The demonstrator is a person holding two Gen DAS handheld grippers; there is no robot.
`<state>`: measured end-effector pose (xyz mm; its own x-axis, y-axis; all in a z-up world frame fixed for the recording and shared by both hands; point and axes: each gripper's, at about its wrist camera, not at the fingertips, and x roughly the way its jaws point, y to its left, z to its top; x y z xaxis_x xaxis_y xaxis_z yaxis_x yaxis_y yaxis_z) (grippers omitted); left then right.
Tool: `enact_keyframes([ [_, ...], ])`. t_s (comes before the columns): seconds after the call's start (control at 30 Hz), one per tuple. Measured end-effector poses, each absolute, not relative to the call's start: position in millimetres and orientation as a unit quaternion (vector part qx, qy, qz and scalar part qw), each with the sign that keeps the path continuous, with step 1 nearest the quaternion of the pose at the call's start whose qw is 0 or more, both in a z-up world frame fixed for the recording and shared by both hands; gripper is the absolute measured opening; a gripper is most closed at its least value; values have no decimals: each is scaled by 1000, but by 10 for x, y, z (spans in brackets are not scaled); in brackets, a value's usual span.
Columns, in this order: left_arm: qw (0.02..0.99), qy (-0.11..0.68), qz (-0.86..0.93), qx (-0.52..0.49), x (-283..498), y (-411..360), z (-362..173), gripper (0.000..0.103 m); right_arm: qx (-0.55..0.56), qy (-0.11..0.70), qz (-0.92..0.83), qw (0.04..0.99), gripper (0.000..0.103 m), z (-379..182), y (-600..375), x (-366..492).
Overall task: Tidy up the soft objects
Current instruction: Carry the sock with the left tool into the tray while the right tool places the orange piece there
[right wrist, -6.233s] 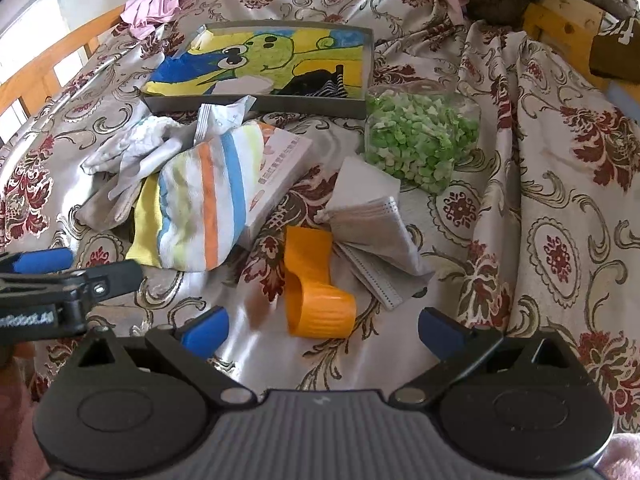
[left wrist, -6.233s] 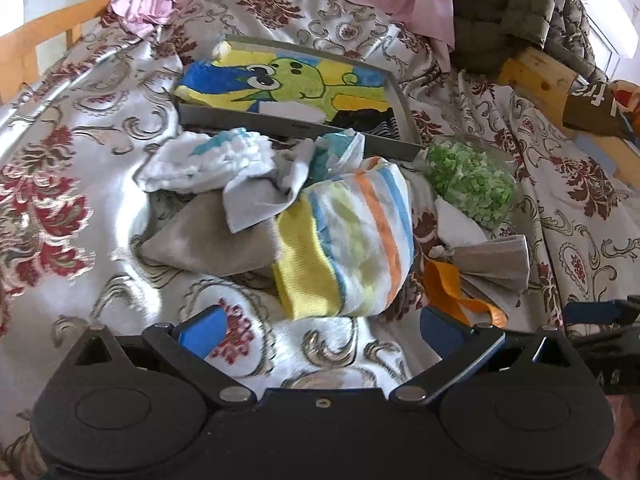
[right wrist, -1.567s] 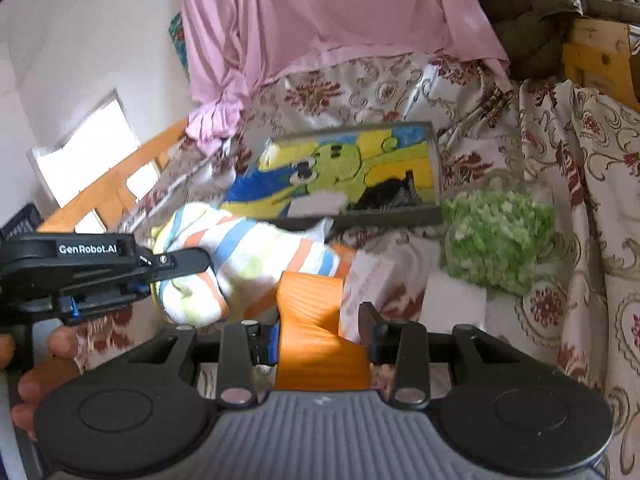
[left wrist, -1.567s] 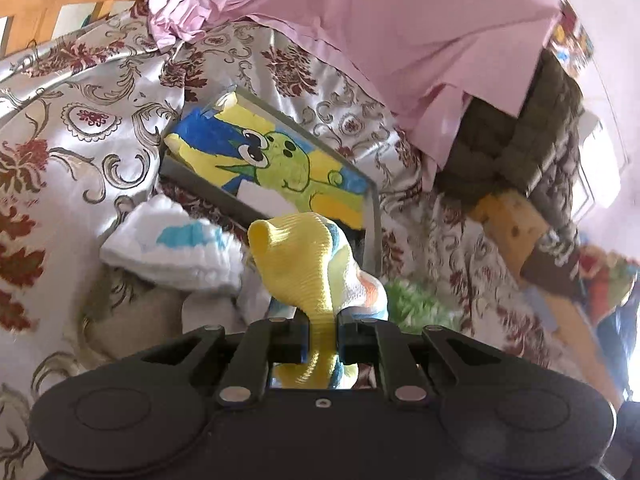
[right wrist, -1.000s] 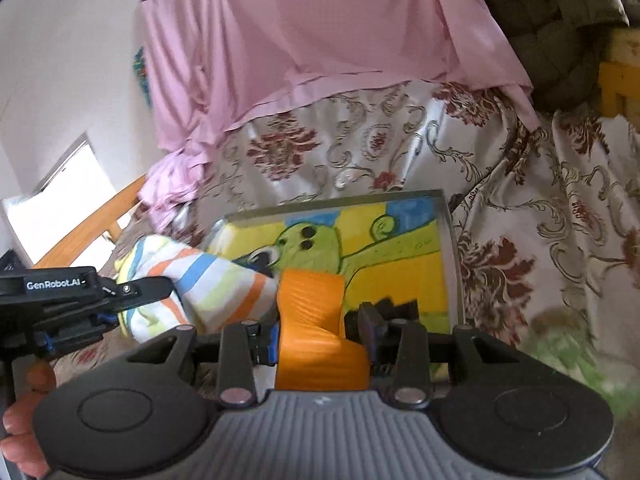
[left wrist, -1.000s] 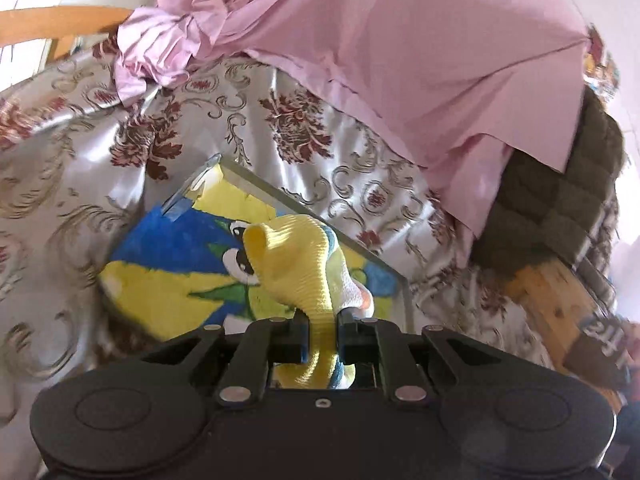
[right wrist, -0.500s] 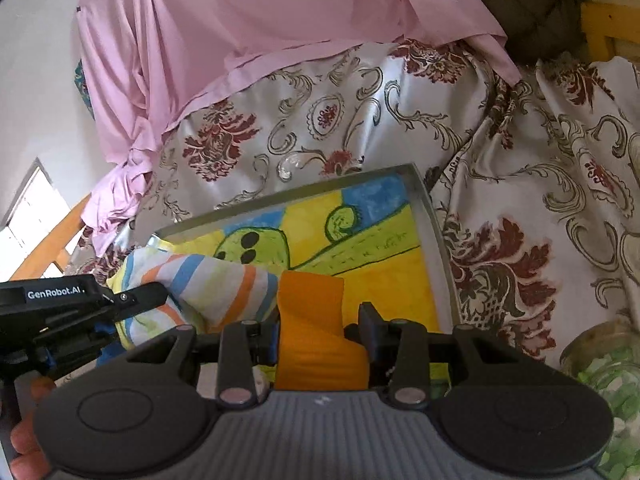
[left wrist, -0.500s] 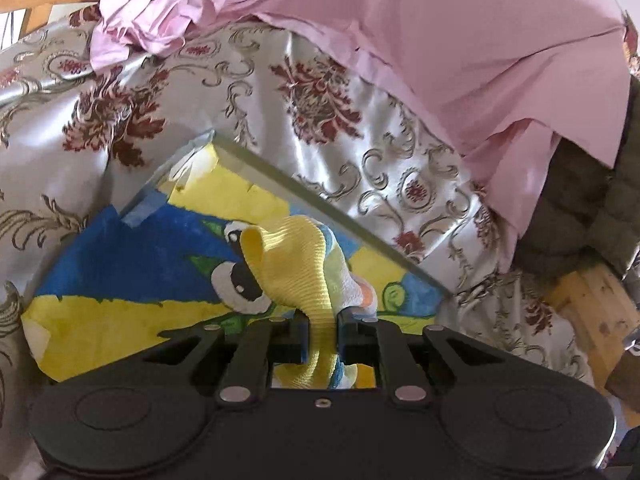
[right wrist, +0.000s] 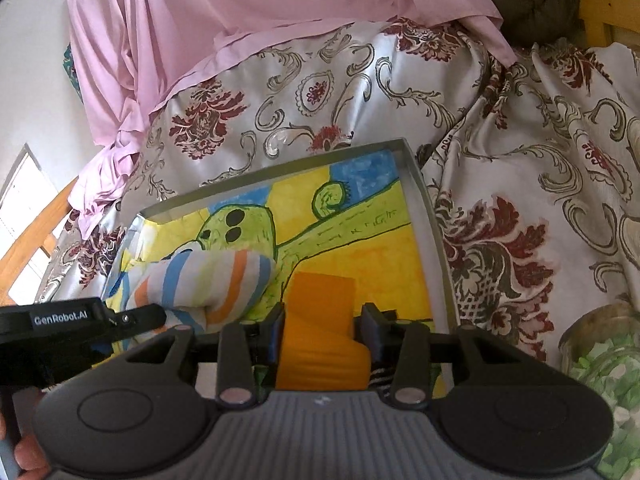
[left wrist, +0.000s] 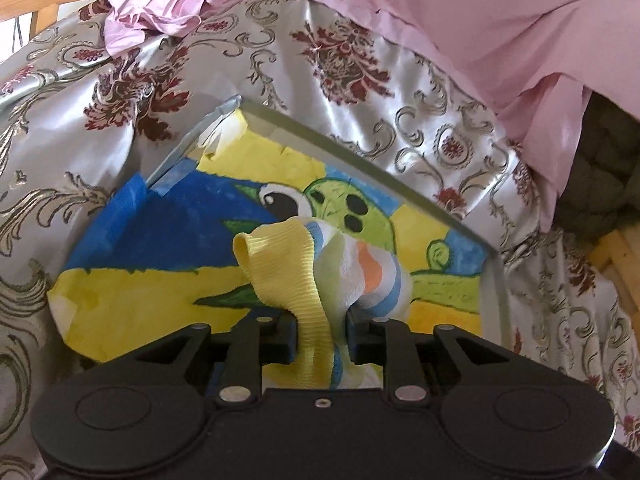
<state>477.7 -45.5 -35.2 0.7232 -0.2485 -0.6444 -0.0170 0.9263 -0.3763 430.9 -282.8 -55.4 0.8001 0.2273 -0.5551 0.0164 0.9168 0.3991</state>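
Closest in, the left gripper (left wrist: pixel 322 338) has its jaws opening, the striped sock (left wrist: pixel 320 276) between them with a gap showing on its right side. The right gripper (right wrist: pixel 322 330) likewise has its jaws opening around the orange piece (right wrist: pixel 320 320), barely touching it, if at all. Both things hang just over the tray (right wrist: pixel 424 216) with the cartoon lining, directly ahead of the jaws. By my reading, delivery is done and release is under way. Beyond lies the patterned bedspread (left wrist: pixel 360 80). Whatever else is in the tray beneath the jaws is hidden.

Floral satin bedspread (left wrist: pixel 360 92) under grey tray (right wrist: pixel 434 240), pink sheet (right wrist: pixel 240 8).
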Motion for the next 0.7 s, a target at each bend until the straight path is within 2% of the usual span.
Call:
enact_keyframes([
  [0.1, 909, 374, -62, -172, 4742, -452, -341, 31, 194, 311, 57, 929, 53, -531, -2841, 4299],
  [0.23, 908, 384, -50, -159, 4693, -451, -317, 49, 189, 309, 57, 930, 62, -487, -2854, 4268],
  [0.4, 906, 397, -40, -145, 4641, -455, -296, 55, 196, 302, 56, 931, 69, -418, -2904, 4203],
  [0.53, 907, 396, -31, -141, 4549, -443, -246, 66, 195, 293, 56, 934, 80, -322, -2932, 4126],
  [0.67, 911, 385, -31, -143, 4409, -428, -108, 71, 180, 278, 55, 942, 85, -175, -2927, 3983],
  [0.7, 913, 380, -32, -143, 4363, -425, -61, 76, 174, 274, 54, 944, 87, -131, -2920, 3936],
])
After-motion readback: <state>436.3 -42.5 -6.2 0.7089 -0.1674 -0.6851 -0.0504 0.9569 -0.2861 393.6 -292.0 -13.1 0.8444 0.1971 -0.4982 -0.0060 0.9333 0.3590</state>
